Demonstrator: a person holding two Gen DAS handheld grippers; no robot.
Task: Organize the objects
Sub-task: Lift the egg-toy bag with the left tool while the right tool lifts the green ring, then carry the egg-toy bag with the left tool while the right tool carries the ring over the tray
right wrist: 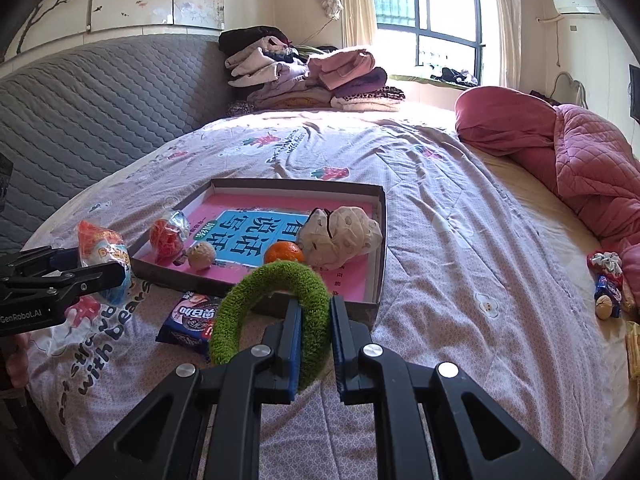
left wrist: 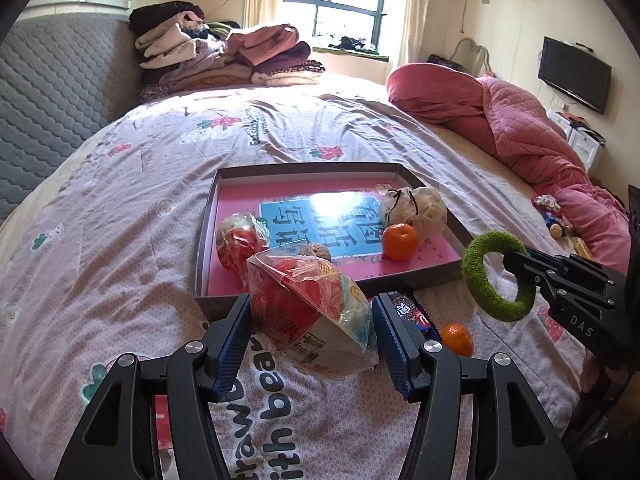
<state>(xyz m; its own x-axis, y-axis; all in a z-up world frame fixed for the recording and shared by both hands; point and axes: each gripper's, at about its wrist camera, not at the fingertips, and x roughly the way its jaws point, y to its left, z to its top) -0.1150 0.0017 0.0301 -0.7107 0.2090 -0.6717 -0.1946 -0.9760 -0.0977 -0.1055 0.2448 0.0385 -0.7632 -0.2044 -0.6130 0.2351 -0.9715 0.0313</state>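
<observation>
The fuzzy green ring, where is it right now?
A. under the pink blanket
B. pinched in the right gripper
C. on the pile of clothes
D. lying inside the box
B: the right gripper has its pads closed on the green ring, holding it up in front of the box, not inside it.

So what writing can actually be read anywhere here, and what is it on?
"DAS": right gripper body.
"GenRobot.AI": left gripper body.
"with bears": bedsheet; other sheet print is cut off.
Large Chinese characters, upside down: box liner.
Snack packet and wrapped toy labels: too blurred.
</observation>
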